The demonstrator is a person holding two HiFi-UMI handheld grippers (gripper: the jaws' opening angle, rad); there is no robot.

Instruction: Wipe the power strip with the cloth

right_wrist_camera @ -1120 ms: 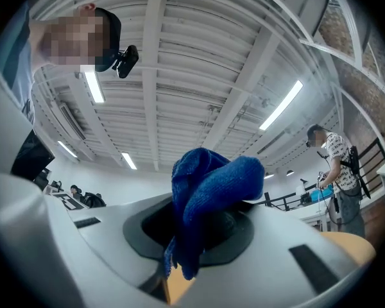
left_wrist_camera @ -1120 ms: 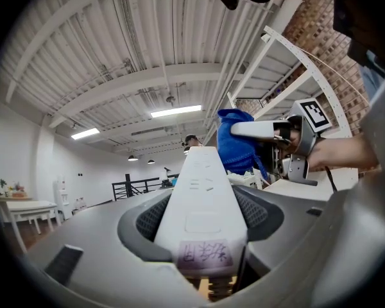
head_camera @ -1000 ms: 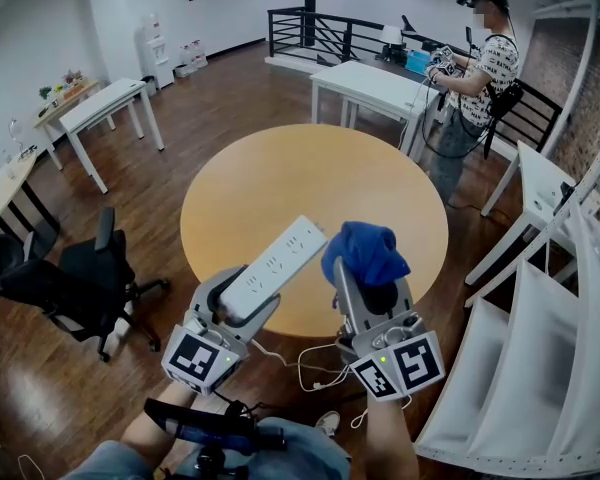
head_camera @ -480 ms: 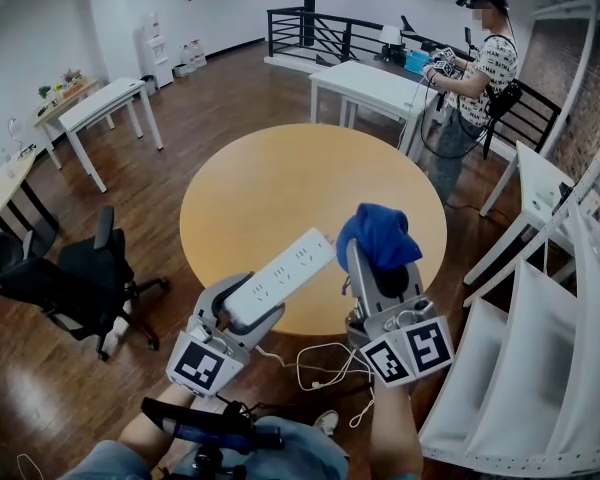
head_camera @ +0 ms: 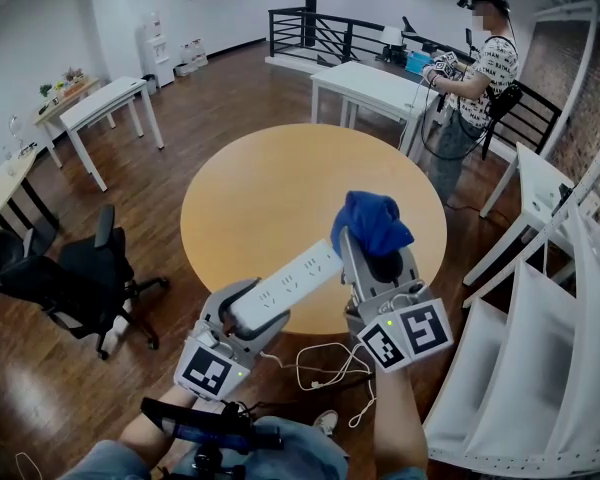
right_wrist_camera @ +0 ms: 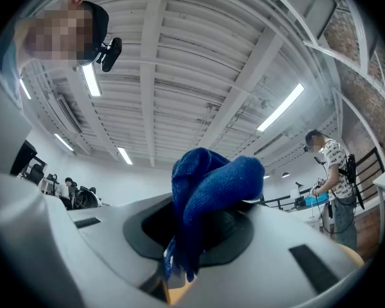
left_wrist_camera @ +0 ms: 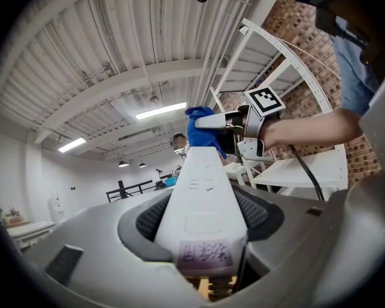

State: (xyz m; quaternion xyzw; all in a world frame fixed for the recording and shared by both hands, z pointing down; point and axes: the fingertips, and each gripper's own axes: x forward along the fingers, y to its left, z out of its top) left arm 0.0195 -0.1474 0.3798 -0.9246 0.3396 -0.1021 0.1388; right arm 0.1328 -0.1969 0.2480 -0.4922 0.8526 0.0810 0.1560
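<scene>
Left gripper view shows the left tool (left_wrist_camera: 204, 231) clamped on one end of the long white plastic power strip (left_wrist_camera: 202, 178). Its dark ribbed pads press on the strip's two long sides. In the right gripper view the right tool (right_wrist_camera: 196, 233) pinches the blue knitted cloth (right_wrist_camera: 212, 178), which bulges out above the jaws.

The step in hand looks like bringing cloth and strip together. The cloth sits at the strip's free tip, touching it or just beside it; I cannot tell which. The next move probably calls for pressing the cloth onto the socket face and drawing it along towards the left tool, while that tool holds the strip steady.

The strip is a hard, smooth, flat bar with moulded socket slots and a small handwritten label at the held end. Its slick casing may twist if pushed off-centre. The cloth is a thick, soft, folded wad that should give under pressure.

In the head view both things are in the air above the near edge of the round pale wooden counter (head_camera: 280, 188). A thin white cord (head_camera: 325, 366) loops below that edge.
</scene>
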